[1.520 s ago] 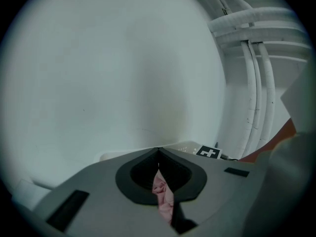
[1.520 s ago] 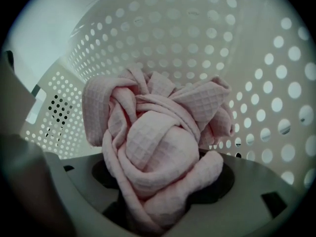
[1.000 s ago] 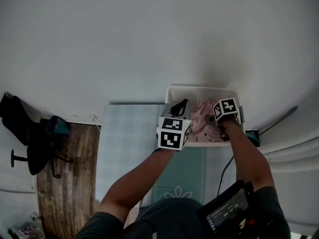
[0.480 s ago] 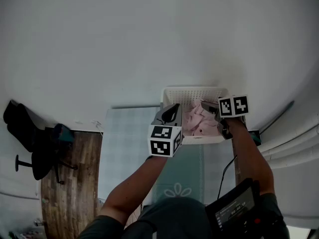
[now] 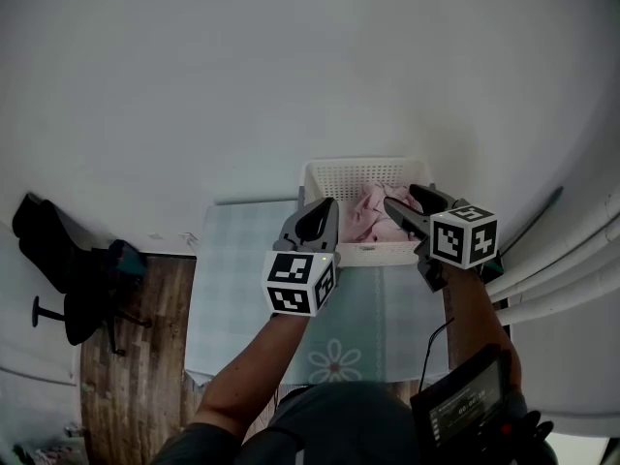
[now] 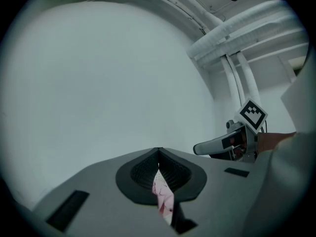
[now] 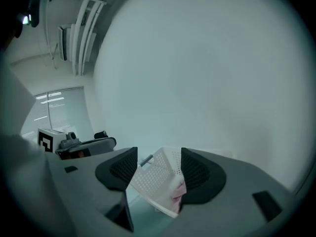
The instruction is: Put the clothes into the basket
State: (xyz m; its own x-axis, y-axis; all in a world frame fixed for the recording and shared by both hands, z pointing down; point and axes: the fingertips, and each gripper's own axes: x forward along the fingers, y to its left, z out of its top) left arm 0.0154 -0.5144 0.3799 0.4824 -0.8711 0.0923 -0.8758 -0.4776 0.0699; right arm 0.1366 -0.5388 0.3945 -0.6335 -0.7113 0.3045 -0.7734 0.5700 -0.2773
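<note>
A white perforated basket stands on the floor by the wall, and pink clothes lie in it. Both grippers hang above it. My left gripper is over the basket's left edge; its jaws meet at the tips, and a strip of the pink clothes far below shows through the slit under them. My right gripper is over the basket's right side. Its jaws are apart and closing with nothing between them; through the gap I see the basket and pink cloth.
A pale patterned mat lies under and in front of the basket. Wood flooring and a black office chair are at the left. White pipes run along the right wall. A screened device hangs at the person's chest.
Both grippers have lifted up out of the basket toward the camera. The right jaws have narrowed. The pink clothes stay in the basket.
</note>
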